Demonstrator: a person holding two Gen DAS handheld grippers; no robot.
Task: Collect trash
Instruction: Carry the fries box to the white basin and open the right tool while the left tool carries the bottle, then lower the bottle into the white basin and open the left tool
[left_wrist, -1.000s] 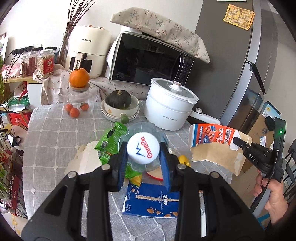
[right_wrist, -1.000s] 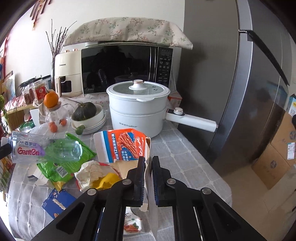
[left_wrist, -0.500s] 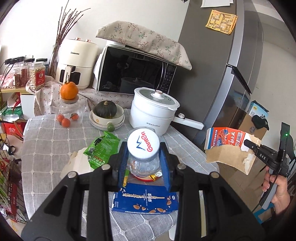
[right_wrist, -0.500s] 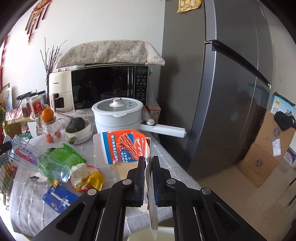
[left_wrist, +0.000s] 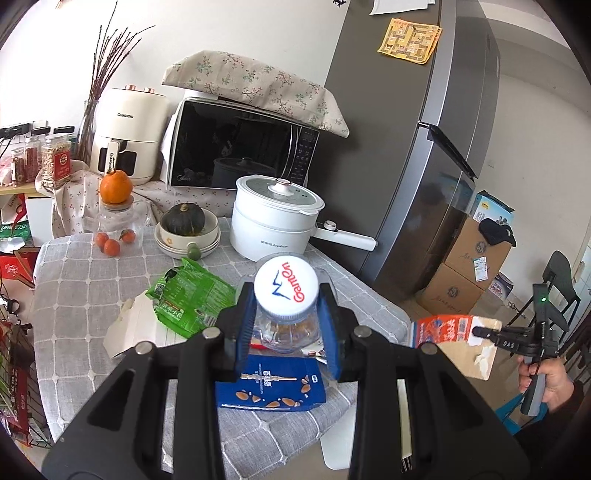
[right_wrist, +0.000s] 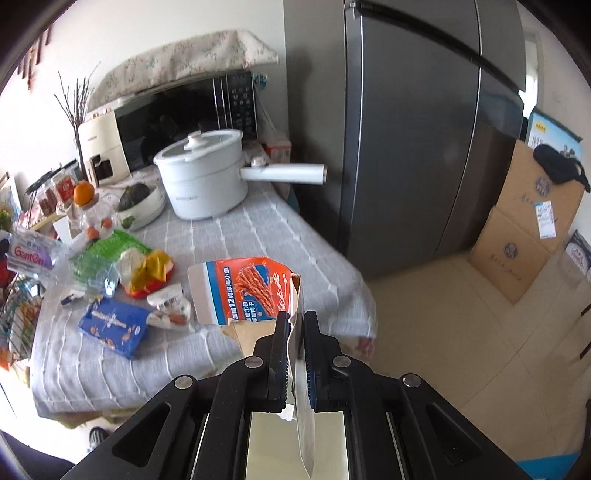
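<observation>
My left gripper (left_wrist: 286, 328) is shut on a clear plastic bottle (left_wrist: 286, 295) with a white Ganten cap, held above the grey checked table (left_wrist: 74, 295). My right gripper (right_wrist: 294, 332) is shut on a torn orange snack carton (right_wrist: 251, 288) and holds it past the table's right edge; the carton (left_wrist: 448, 336) and the right gripper (left_wrist: 484, 331) also show at the right of the left wrist view. On the table lie a blue flattened carton (left_wrist: 273, 384), a green wrapper (left_wrist: 188, 295), a white paper scrap (left_wrist: 129, 325) and a yellow-and-red wrapper (right_wrist: 151, 273). The held bottle (right_wrist: 33, 254) appears at the far left of the right wrist view.
A white pot (left_wrist: 277, 221) with a long handle, a bowl with a dark squash (left_wrist: 184, 225), a glass jar with an orange (left_wrist: 116, 206), a microwave (left_wrist: 240, 147) and an air fryer (left_wrist: 125, 147) stand at the back. A grey fridge (right_wrist: 413, 129) and cardboard boxes (right_wrist: 524, 229) stand right of the table.
Both grippers have drawn back from the table with their loads. The right one swung the carton out to the right, beyond the table's edge. The left one lifted the bottle a little.
</observation>
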